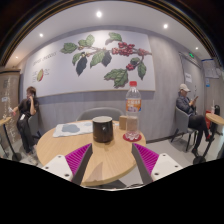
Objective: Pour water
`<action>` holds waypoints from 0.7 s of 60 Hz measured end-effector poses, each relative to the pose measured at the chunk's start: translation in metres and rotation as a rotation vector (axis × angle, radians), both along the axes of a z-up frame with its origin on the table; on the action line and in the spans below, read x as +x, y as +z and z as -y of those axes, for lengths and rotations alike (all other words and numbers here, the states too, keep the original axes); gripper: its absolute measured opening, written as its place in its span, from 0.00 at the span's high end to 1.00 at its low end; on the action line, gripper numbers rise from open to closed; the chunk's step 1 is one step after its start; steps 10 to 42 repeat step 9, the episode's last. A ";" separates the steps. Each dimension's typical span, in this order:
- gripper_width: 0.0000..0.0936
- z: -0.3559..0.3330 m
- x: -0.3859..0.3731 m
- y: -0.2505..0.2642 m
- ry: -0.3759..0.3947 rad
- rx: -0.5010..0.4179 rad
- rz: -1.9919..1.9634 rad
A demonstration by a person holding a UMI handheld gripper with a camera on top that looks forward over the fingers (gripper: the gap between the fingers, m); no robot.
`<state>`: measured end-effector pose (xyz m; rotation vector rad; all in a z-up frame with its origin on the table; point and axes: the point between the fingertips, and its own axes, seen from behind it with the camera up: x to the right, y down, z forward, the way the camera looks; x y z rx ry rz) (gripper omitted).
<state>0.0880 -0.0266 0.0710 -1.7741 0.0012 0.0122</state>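
Observation:
A clear plastic water bottle with a red cap and red label stands upright on the round wooden table, beyond the fingers and a little to the right. A dark cylindrical cup stands left of it, straight ahead of the fingers. My gripper hovers over the table's near edge, open and empty, with its magenta pads spread wide apart. Nothing is between the fingers.
A grey cloth or paper lies on the table left of the cup. A person stands at the far left and another person sits at the far right. A grey chair stands behind the table.

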 end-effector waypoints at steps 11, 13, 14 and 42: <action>0.09 0.047 -0.038 -0.022 0.026 0.006 -0.007; 0.09 0.047 -0.038 -0.022 0.026 0.006 -0.007; 0.09 0.047 -0.038 -0.022 0.026 0.006 -0.007; 0.09 0.047 -0.038 -0.022 0.026 0.006 -0.007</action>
